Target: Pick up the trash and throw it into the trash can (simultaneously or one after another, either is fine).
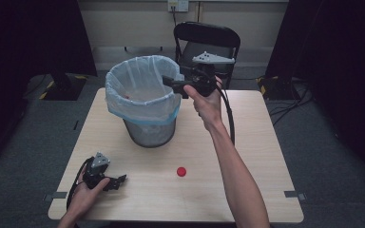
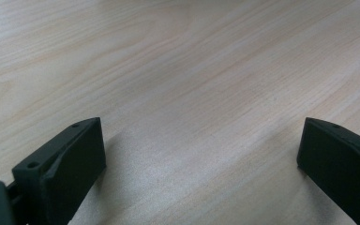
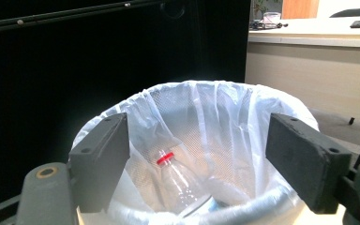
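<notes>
A mesh waste bin [image 1: 149,130] lined with a white bag [image 1: 142,83] stands at the table's back left. Inside it lies a clear plastic bottle [image 3: 180,180] with a red neck ring. My right gripper [image 1: 171,81] hovers open over the bin's right rim, nothing between its fingers [image 3: 101,157]. A red bottle cap [image 1: 181,171] lies on the table in front of the bin. My left gripper [image 1: 119,180] rests low at the front left, open and empty, its fingers [image 2: 70,164] just above the bare wood.
A black folding chair [image 1: 208,38] stands behind the table. The light wooden table [image 1: 256,156] has free room on its right half. Cables [image 1: 290,102] lie on the floor at the right.
</notes>
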Tool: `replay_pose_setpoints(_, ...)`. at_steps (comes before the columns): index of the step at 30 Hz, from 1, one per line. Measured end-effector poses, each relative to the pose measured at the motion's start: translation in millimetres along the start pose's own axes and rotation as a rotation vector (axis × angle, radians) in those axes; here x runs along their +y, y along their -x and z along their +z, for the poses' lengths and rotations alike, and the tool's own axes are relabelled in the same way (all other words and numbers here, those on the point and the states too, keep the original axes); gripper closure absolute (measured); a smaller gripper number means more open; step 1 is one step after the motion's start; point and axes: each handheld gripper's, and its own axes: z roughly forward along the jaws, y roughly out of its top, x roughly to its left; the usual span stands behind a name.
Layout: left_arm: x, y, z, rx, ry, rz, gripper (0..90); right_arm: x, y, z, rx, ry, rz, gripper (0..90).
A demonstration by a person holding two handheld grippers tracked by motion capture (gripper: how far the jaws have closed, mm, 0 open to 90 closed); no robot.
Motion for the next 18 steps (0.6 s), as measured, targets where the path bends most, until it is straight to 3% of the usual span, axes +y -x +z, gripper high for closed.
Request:
replay_pose_setpoints(11,0.0,0.3,0.0,0.005,-0.001,-0.001,0.8,-14.3,1.2,-22.9,-0.024,-0.049,-0.036,21.1)
replay_pose_setpoints(18,0.0,0.4,0.1,0.003,-0.001,-0.003,0.9,-30.1,2.0,-36.3,-0.007,-0.064,-0.02,21.5)
